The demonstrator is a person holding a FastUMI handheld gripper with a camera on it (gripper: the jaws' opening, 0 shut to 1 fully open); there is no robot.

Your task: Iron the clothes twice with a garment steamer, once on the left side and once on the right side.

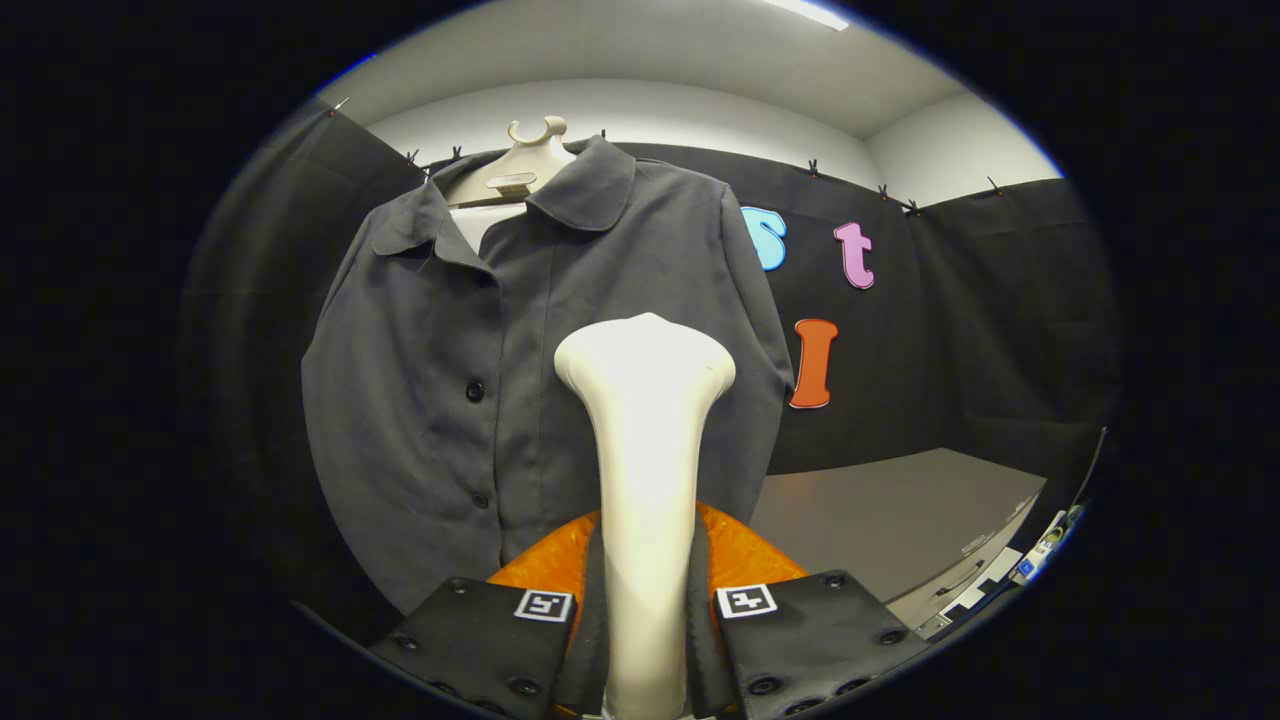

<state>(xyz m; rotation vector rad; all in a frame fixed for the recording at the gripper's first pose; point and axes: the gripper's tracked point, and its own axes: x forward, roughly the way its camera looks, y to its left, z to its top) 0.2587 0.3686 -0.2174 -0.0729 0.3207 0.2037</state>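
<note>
White plastic filled the gap between the fingers: the tool (647, 640) was clamped on the handle of the garment steamer (645, 420), both fingers pressing its sides, with an orange part (745, 555) of the tool body showing behind the handle. The steamer rose straight ahead, its flared head against the right half of the dark grey shirt (520, 350), though contact with the cloth could not be told. The shirt hung buttoned on a pale hanger (525, 165) before the black cloth wall. Beyond the shirt's hem to the right lay a grey desk (890, 510), with small items (1040, 550) at its far edge, too small to identify
</note>
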